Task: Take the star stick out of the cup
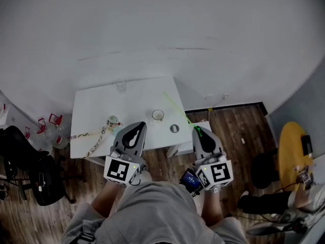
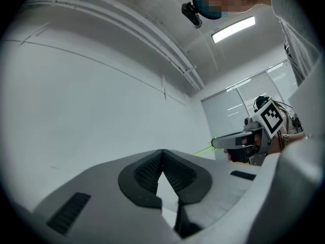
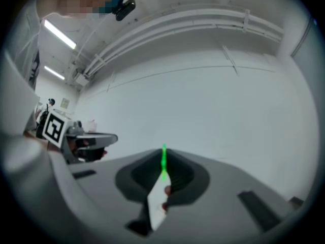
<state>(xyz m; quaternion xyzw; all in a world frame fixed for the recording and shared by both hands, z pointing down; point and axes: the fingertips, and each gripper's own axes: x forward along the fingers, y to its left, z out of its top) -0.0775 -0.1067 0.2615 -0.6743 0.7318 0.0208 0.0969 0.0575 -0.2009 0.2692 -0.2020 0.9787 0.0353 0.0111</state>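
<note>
- Right claw (image 1: 196,130), nearer than the clear glass cup (image 1: 158,115) and to its right, is clenched on the thin green star stick (image 1: 179,109).
- Left claw (image 1: 139,126), just before the cup, is closed and empty.
- The stick is out of the cup, slanting past its right over the white tabletop (image 1: 96,103).

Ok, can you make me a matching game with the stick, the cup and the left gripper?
Things:
1. stick
2. cup
3. left gripper

Where or how:
A. shut, with nothing in it
B. standing on the table
C. held in the right gripper

Pairs: 1-C, 2-B, 3-A
</note>
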